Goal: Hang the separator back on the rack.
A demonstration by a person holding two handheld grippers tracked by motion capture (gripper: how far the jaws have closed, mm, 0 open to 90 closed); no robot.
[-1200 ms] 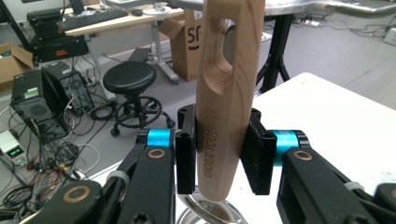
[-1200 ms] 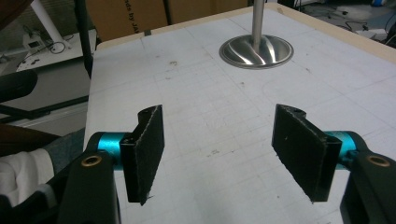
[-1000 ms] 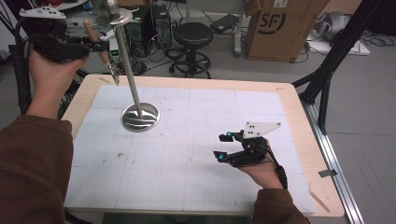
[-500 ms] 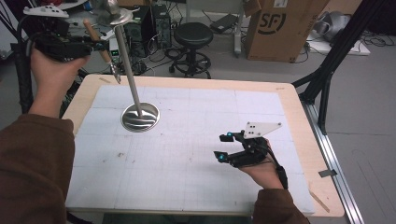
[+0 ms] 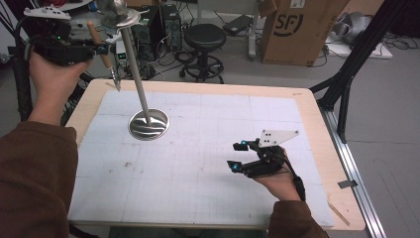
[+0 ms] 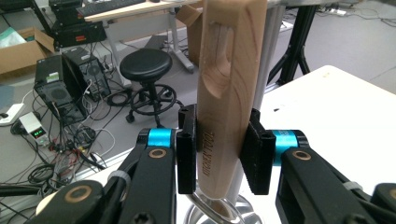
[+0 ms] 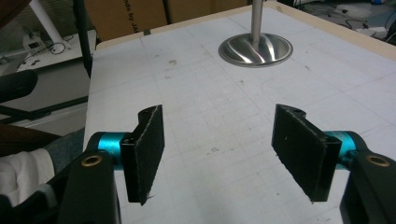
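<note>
Left gripper, raised above the far left corner of the desk, is clamped on the wooden handle of a kitchen tool, its two black pads pressing the handle from both sides. In the high view the handle slants down to a thin metal end that hangs over the desk's wooden edge. Just beside it stands a metal stand: a round, shiny base on the white gridded mat with a slim pole rising to a fitting at the top. The handle sits close to the pole's upper part; whether they touch cannot be told. The right gripper rests low over the near right of the mat, well apart from the stand, its jaws standing apart with nothing between them.
</note>
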